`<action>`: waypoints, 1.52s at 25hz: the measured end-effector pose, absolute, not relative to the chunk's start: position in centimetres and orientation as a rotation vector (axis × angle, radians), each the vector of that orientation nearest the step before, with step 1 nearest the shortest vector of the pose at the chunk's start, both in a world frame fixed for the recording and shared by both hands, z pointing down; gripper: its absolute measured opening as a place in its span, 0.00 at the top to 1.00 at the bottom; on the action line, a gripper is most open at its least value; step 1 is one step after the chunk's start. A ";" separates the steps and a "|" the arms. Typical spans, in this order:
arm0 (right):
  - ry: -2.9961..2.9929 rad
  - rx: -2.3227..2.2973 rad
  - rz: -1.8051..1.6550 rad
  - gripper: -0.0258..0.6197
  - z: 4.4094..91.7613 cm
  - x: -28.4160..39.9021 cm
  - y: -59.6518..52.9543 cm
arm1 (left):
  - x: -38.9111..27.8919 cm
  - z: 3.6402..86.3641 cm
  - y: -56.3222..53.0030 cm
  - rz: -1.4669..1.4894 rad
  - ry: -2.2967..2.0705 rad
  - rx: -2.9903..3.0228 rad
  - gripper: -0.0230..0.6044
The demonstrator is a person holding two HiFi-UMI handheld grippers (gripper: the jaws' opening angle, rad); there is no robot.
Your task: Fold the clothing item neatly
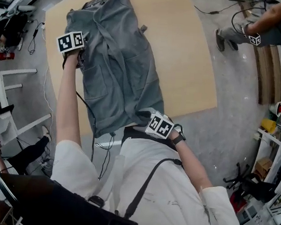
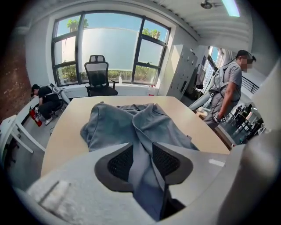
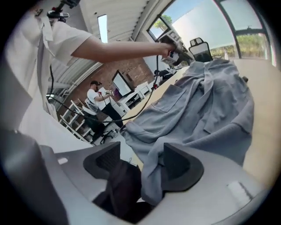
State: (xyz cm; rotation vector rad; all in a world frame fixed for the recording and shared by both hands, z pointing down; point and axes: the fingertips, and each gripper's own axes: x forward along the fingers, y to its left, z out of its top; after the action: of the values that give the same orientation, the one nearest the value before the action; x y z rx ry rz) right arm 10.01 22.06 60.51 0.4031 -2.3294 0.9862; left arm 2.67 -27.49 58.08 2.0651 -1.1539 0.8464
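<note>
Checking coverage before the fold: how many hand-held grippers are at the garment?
2: the left hand-held gripper at the grey garment's far left edge, the right hand-held gripper at its near end. Fabric lies between both pairs of jaws.

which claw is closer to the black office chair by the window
Left. The left claw is at the far end of the garment, facing the chair across the table; the right claw is at the table's near edge.
</note>
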 end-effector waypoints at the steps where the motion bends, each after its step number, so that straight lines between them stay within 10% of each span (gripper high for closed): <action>1: -2.341 0.453 0.930 0.48 60.4 11.1 21.2 | 2.6 57.3 -25.5 0.821 -1.158 2.072 0.73; 20: -2.664 1.062 0.690 0.71 47.1 19.8 7.5 | 2.2 46.8 0.6 0.379 -1.349 2.084 0.74; 38: -2.568 1.140 0.767 0.75 48.5 7.4 -1.7 | -12.8 53.5 -10.8 0.374 -1.343 1.959 0.74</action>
State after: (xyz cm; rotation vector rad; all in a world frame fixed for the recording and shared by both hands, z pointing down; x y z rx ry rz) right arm 7.39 -1.68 48.52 1.1398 -2.5683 0.7668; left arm -12.84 -10.82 53.55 1.9589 -1.3430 0.3744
